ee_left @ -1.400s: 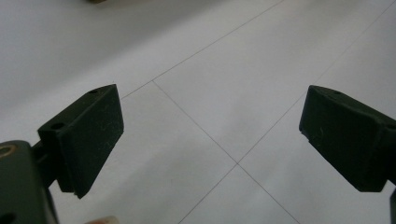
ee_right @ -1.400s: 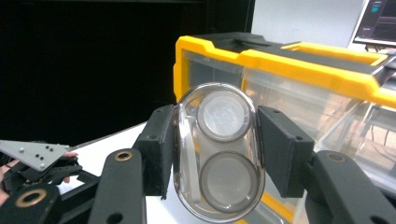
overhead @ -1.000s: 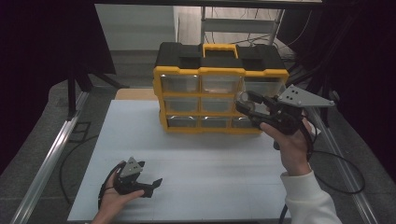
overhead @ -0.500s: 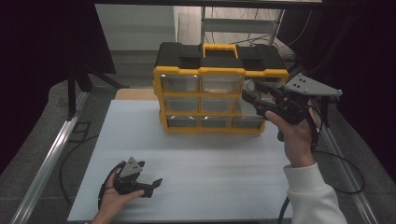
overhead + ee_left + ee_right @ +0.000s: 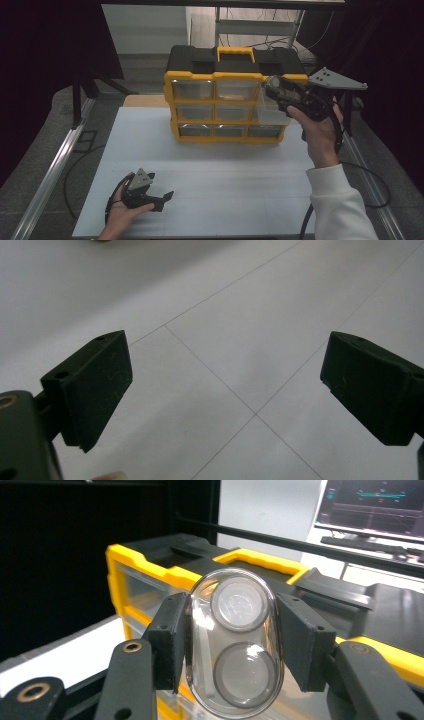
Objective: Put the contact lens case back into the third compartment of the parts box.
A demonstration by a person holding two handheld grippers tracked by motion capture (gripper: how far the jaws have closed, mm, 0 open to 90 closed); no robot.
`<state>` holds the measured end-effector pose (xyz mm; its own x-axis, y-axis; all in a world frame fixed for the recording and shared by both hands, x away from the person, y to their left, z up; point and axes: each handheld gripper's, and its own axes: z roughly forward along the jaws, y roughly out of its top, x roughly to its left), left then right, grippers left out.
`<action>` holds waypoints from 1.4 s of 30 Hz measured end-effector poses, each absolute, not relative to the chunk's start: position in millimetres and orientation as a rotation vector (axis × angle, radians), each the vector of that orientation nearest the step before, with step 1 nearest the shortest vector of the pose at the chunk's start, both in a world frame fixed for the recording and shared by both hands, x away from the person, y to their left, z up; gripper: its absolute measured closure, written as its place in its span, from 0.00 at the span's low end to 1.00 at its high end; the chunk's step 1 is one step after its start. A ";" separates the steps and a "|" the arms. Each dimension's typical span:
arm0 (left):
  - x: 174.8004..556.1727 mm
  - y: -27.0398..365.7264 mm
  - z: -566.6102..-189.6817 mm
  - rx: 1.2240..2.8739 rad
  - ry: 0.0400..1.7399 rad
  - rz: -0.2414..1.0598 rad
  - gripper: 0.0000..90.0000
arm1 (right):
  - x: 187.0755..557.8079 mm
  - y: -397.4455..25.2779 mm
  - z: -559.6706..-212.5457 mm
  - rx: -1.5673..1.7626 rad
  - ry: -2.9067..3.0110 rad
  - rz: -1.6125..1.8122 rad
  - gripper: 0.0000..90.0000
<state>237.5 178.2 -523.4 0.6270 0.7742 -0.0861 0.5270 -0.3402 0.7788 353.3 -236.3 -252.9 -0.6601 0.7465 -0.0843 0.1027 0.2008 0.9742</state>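
A yellow and black drawer organizer (image 5: 220,100) stands at the back of the white table (image 5: 210,165). My right gripper (image 5: 274,89) is up at its top right corner, shut on a clear oval case (image 5: 272,84). In the right gripper view that case (image 5: 235,640) sits upright between the jaws, with two round discs inside, and the organizer (image 5: 150,565) lies behind it. A clear drawer (image 5: 272,112) at the organizer's right side looks pulled out under the case. My left gripper (image 5: 162,199) rests low at the front left, open, and in its own view my left gripper (image 5: 225,390) has bare table between its jaws.
A metal rail (image 5: 55,165) runs along the table's left edge and a cable (image 5: 75,170) loops beside it. A monitor (image 5: 375,505) shows behind the organizer in the right gripper view. Dark surroundings close in on both sides.
My right gripper has risen and moved toward the organizer's top right corner with the clear case in it. The left gripper has stayed in place.
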 end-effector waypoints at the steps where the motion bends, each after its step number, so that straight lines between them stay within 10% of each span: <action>1: 237.5 178.2 -523.4 2.028 1.019 0.382 0.08 | 355.4 -237.1 -253.9 0.798 1.919 1.484 0.54; 33: 237.7 178.3 -524.7 2.024 1.025 0.380 0.08 | 389.2 -242.7 -275.1 0.921 1.914 1.301 0.53; 42: 237.6 178.3 -524.8 2.025 1.026 0.378 0.08 | 379.6 -241.9 -267.6 0.873 1.873 1.393 0.35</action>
